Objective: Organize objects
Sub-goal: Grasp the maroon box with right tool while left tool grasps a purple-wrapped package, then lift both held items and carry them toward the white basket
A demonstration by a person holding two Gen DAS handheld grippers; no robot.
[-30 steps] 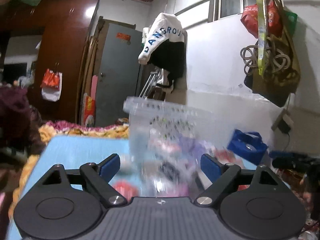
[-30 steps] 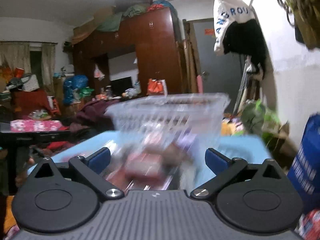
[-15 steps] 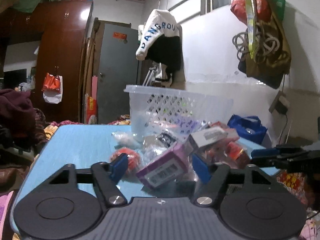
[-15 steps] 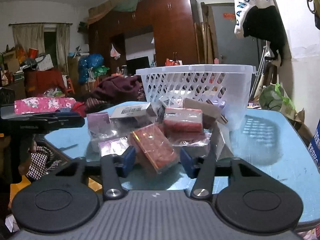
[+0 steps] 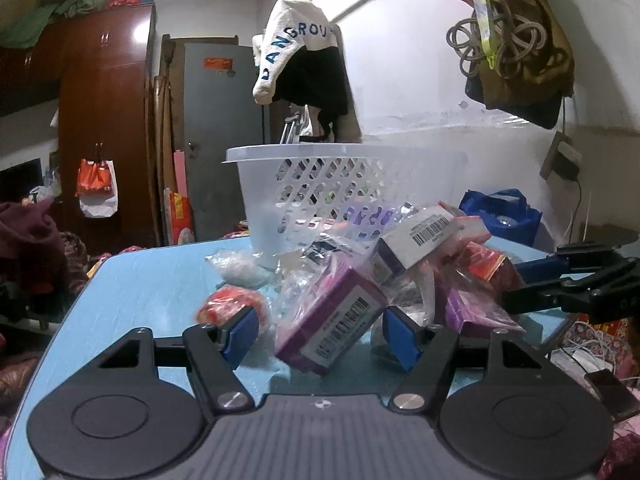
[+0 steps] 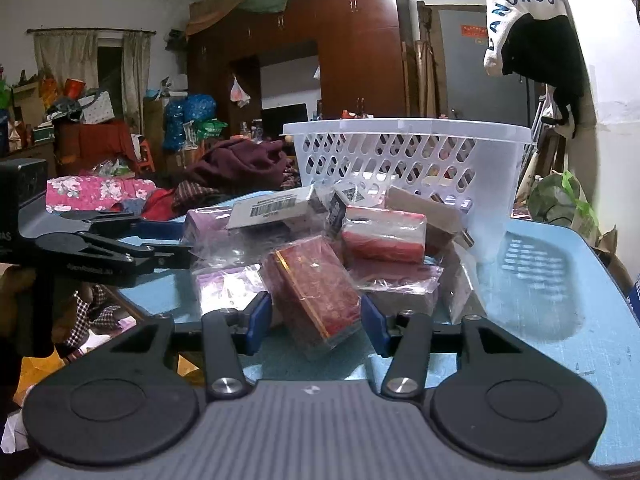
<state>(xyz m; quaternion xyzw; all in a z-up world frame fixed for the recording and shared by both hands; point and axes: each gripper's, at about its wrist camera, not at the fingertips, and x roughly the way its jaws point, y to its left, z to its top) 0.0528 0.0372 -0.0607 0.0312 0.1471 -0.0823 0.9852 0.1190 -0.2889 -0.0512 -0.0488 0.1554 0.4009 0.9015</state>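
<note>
on the blue desk [image 5: 160, 280], boxes are piled unsorted beside the basket [image 5: 340, 184]; left hand-held gripper [image 5: 320, 330] is spread around a purple box [image 5: 332, 320], right hand-held gripper [image 6: 316, 322] around a red box [image 6: 316, 292], neither clamped.

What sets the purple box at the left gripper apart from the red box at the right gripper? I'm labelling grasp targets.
The purple box shows a white barcode label; the red box has gold edging and no label in view. Purple sits between the left gripper fingers, red between the right gripper fingers. Both lie tilted on the blue table.
</note>
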